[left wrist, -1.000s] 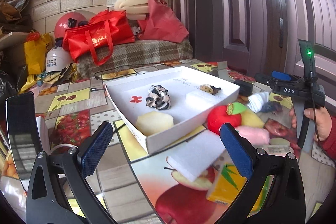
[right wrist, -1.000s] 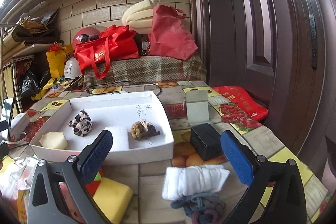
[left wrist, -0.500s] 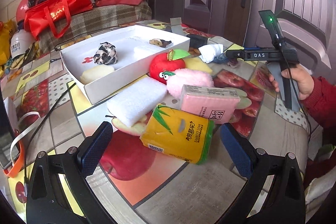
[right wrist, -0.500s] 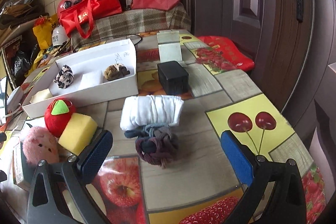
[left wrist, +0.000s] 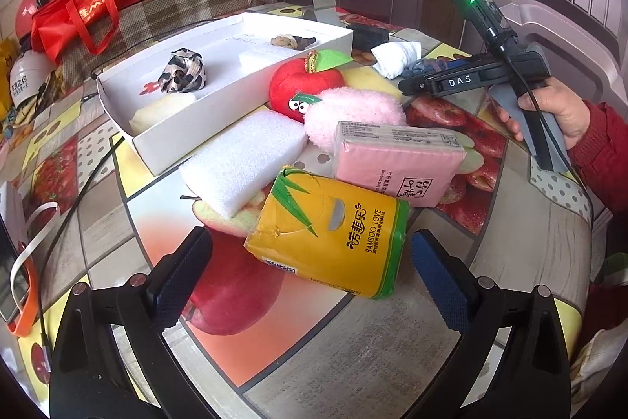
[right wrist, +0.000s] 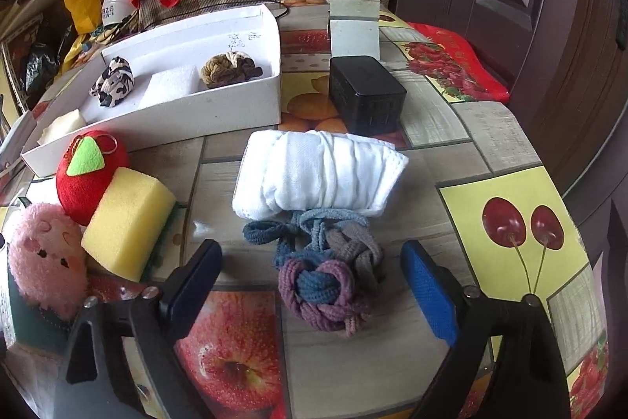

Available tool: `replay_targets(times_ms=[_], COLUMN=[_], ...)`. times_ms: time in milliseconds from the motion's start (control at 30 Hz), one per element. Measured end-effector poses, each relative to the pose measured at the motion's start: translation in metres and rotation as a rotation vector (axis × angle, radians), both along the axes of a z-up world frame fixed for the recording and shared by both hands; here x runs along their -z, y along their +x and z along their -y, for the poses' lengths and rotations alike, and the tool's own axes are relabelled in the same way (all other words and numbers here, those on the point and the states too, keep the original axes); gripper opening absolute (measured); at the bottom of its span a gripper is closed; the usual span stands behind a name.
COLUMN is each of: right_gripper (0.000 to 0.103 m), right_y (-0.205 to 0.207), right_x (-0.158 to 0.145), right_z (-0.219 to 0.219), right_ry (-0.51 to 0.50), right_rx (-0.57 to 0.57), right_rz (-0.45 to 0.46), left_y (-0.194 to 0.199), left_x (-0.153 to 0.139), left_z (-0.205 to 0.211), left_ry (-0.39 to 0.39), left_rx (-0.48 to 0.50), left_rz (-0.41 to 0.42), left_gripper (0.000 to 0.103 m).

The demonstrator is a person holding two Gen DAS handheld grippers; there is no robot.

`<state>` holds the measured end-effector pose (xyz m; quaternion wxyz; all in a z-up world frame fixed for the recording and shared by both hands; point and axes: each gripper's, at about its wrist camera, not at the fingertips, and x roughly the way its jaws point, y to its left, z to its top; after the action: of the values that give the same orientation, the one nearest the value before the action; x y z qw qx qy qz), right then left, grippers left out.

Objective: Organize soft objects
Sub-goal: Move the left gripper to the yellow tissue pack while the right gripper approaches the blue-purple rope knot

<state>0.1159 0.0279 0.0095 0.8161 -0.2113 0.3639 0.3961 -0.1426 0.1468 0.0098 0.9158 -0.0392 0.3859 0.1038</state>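
A fruit-patterned surface [right wrist: 463,128] carries everything, and the biggest thing on it is the white box [left wrist: 219,105], which already holds a leopard-print scrunchie [left wrist: 182,71], a pale foam piece [left wrist: 157,108], a small white pad [left wrist: 261,59] and a brown knot [right wrist: 229,67]. Outside the box, touching or just beside one another, lie a white foam block [left wrist: 243,160], a yellow tissue pack [left wrist: 333,230], a pink tissue pack [left wrist: 396,160], a red plush apple [left wrist: 304,83], a pink plush [left wrist: 353,112] and a yellow sponge [right wrist: 125,222]. Near the black case [right wrist: 365,93] sits a rolled white cloth [right wrist: 318,179], with a knotted cord bundle [right wrist: 325,273] touching its near edge. The left tool [left wrist: 310,269] hangs over the yellow pack with fingers wide apart (holding nothing); the right tool [right wrist: 310,277] straddles the cord bundle, likewise spread and empty.
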Motion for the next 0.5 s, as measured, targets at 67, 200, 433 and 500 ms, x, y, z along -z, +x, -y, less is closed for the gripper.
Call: replay_targets(times_ms=[67, 200, 433, 500], right_gripper=[0.089, 0.087, 0.084, 0.079], right_y=[-0.001, -0.002, -0.002, -0.004], right_x=[-0.001, -0.001, -0.002, -0.002], right_z=[0.0, -0.002, -0.006, -0.006], right_ry=[0.0, -0.001, -0.001, 0.003], right_rx=[-0.007, -0.019, -0.034, -0.042], right_rz=[0.002, 0.003, 0.0, 0.001], left_y=[0.003, 0.006, 0.02, 0.023], left_x=[0.003, 0.004, 0.008, 0.011], left_z=[-0.001, 0.002, 0.003, 0.003], left_ry=[-0.012, -0.006, 0.0, 0.003], left_rx=[0.005, 0.019, 0.041, 0.037], left_rz=[-0.021, -0.028, -0.065, -0.086], left_gripper=[0.099, 0.099, 0.099, 0.083])
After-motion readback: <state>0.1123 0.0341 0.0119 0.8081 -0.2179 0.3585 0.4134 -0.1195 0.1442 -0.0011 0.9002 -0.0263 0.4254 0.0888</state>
